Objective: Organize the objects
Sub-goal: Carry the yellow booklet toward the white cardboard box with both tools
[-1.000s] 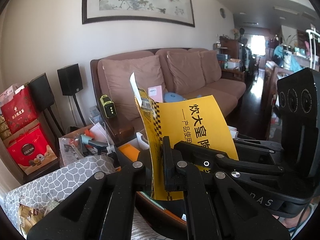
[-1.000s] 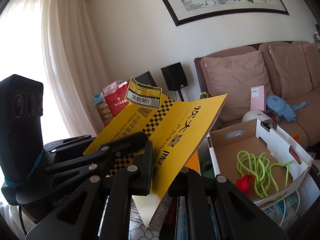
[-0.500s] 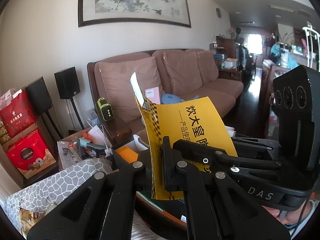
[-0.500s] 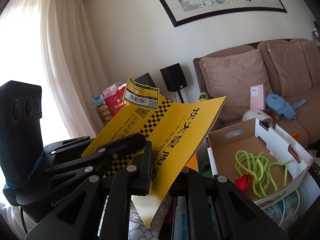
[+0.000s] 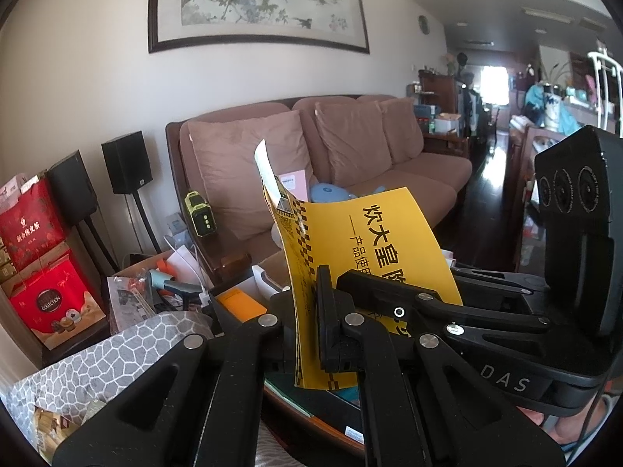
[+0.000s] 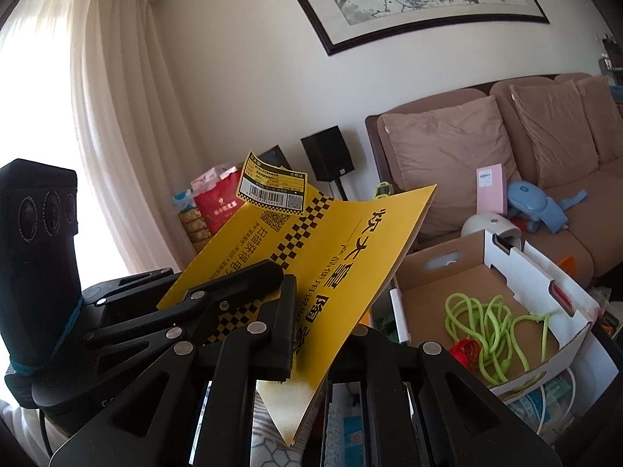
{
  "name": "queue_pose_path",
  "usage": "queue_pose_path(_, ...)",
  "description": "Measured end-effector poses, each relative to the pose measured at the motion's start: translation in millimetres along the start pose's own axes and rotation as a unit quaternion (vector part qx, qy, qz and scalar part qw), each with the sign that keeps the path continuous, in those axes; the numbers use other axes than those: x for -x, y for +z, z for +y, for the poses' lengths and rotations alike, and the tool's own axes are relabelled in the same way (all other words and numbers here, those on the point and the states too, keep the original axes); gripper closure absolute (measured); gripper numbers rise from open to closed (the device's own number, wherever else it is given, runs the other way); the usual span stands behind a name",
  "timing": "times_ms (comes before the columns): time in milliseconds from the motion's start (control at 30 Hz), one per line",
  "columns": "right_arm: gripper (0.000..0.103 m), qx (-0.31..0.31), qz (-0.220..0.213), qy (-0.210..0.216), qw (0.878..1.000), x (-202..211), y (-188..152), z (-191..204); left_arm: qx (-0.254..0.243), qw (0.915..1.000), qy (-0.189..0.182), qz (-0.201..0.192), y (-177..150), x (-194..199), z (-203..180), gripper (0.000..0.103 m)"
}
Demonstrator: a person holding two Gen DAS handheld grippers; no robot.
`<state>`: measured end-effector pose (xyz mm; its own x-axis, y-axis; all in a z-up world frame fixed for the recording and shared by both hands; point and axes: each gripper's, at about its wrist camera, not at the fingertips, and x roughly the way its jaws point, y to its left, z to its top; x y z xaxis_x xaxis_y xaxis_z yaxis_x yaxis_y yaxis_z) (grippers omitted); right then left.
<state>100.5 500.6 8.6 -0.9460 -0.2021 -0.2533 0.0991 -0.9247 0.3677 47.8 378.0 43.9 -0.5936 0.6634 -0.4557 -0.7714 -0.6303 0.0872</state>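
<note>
We count one yellow booklet [image 5: 373, 257], held up in the air between two grippers. Left gripper [image 5: 307, 327]: jaws clamped on the booklet's lower edge. Right gripper [image 6: 311, 334]: jaws likewise pinched on the booklet near its bottom corner. One barcode sticker [image 6: 272, 188] stands off the booklet's top corner. One open cardboard box [image 6: 502, 260] sits to the right, below the booklet, holding one green cord [image 6: 494, 323] coiled on its floor with one red piece [image 6: 465, 352] touching the cord. Behind: one brown sofa [image 6: 447, 151], two black speakers [image 5: 126, 161], one framed painting [image 5: 257, 4].
</note>
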Motion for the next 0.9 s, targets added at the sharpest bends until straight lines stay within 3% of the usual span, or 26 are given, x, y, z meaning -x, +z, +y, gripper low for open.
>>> queue_pose_path(900,0.096,0.0,0.003,-0.02,1.0,3.0,1.0,-7.1,0.015,0.9998,-0.014,0.004,-0.1,-10.9,-1.8,0.098)
